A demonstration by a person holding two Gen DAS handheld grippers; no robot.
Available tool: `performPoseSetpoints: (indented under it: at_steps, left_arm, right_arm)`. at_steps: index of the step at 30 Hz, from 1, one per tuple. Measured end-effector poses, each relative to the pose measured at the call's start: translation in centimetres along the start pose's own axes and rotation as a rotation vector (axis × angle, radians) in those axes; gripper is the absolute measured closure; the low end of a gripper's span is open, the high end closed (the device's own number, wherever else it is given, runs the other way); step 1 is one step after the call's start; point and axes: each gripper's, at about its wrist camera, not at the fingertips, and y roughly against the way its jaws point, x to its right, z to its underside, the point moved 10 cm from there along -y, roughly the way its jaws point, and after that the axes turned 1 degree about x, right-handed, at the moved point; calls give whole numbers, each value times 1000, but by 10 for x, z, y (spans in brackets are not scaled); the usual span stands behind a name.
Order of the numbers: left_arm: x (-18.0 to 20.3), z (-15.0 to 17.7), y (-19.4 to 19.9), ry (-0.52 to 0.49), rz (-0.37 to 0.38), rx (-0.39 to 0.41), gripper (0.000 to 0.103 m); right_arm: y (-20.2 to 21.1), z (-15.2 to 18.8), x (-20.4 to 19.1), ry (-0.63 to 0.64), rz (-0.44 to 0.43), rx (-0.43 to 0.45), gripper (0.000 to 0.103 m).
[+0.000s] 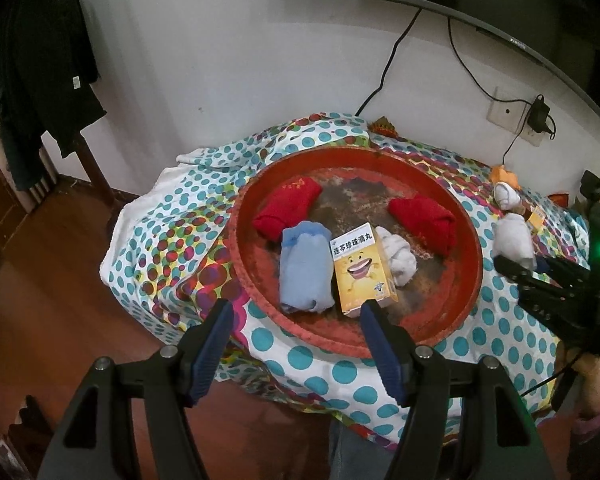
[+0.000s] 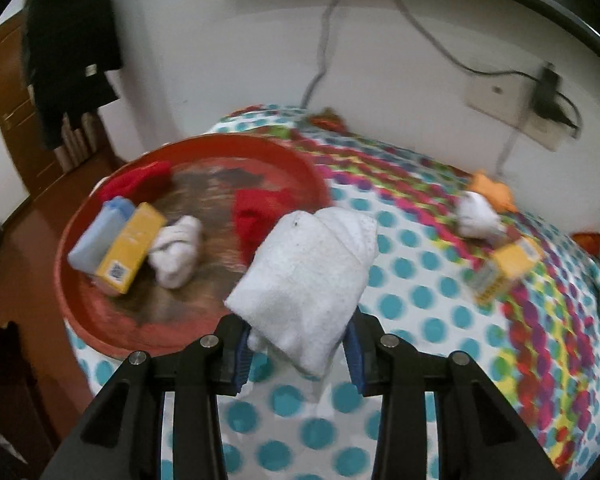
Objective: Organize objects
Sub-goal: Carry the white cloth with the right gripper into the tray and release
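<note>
Two grippers show: the right gripper (image 2: 298, 350) is clamped on a white rolled sock (image 2: 308, 280) above the dotted cloth (image 2: 420, 292), beside the blurred red tray (image 2: 100, 332), while the left gripper (image 1: 296, 328) stands apart, empty, hiding the yellow box (image 1: 360, 272) corner.

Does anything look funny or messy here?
Yes. The red tray has a worn, patchy brown floor. A white sock bundle, an orange one and a yellow box lie outside it on the dotted cloth.
</note>
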Motion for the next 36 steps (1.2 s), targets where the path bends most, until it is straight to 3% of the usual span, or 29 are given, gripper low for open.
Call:
performPoseSetpoints:
  at_steps: [14,26,36]
  left_arm:
    - [-4,1,-2,5,-4,-9,35]
    - [3,8,-12,-16,-4,-40,35]
    - [7,13,-20,-27,-5,-63,35]
  right_arm:
    - [-46,-15,-71,41,-84,-72,67]
    - [-89,-29,-77,43,-37,-110,67]
    - [-95,-34,-74,80,-2,-102,62]
